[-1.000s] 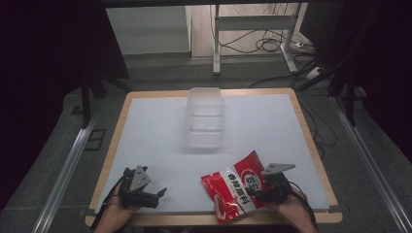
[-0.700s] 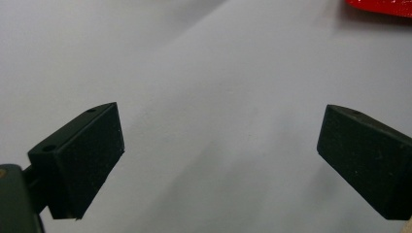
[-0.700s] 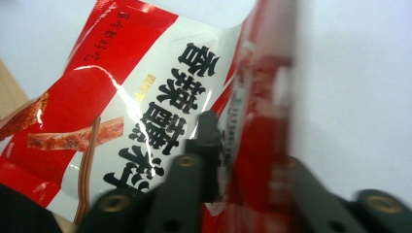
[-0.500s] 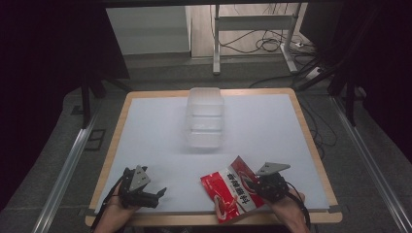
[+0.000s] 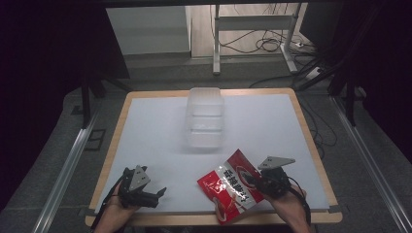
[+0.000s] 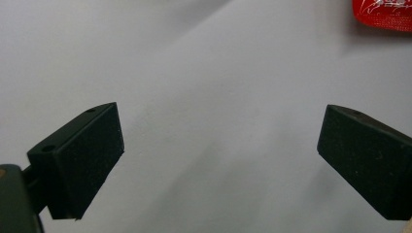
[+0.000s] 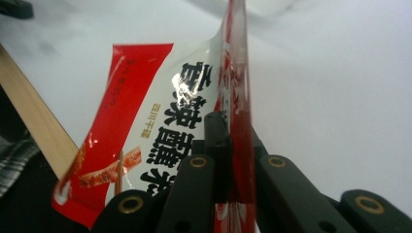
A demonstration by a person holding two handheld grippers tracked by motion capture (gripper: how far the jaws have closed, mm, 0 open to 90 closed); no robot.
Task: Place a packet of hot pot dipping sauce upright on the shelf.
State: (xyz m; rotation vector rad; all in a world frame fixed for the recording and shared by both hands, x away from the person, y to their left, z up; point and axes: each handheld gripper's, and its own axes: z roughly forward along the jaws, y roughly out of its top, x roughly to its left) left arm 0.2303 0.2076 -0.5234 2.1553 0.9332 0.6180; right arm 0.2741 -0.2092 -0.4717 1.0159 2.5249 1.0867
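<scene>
here the right gripper [image 5: 260, 182] sits at the near right of the table [image 5: 272, 121], its jaws pressed together on the edge of a red and white packet [image 5: 232, 187]. in the right gripper view the packet [image 7: 160, 126] stands on edge between the black jaws, its thin red seam running straight up from them, and its printed face with black characters falls away to the left. the wooden table edge [image 7: 34, 126] shows at the left of that view, with white surface beyond the packet. from the high view the packet is tilted, one corner raised toward the middle of the table and its lower end out over the near edge, just beside the right hand [image 5: 286, 206].

the left gripper [image 5: 158, 194] rests low at the near left, well apart from the packet, held by the left hand [image 5: 116, 213]. its jaws stand wide apart with nothing between them; in the left gripper view the two black pads [image 6: 82, 160] frame bare white table, and a corner of the red packet [image 6: 384, 14] shows at the upper right.

a clear box [image 5: 205, 116] stands at the middle far side of the table, apart from both grippers. it looks like several see-through tubs nested or stacked in a row, though how many i cannot tell. cables [image 5: 262, 43] lie on the floor beyond the table, by a metal stand [image 5: 252, 22].
</scene>
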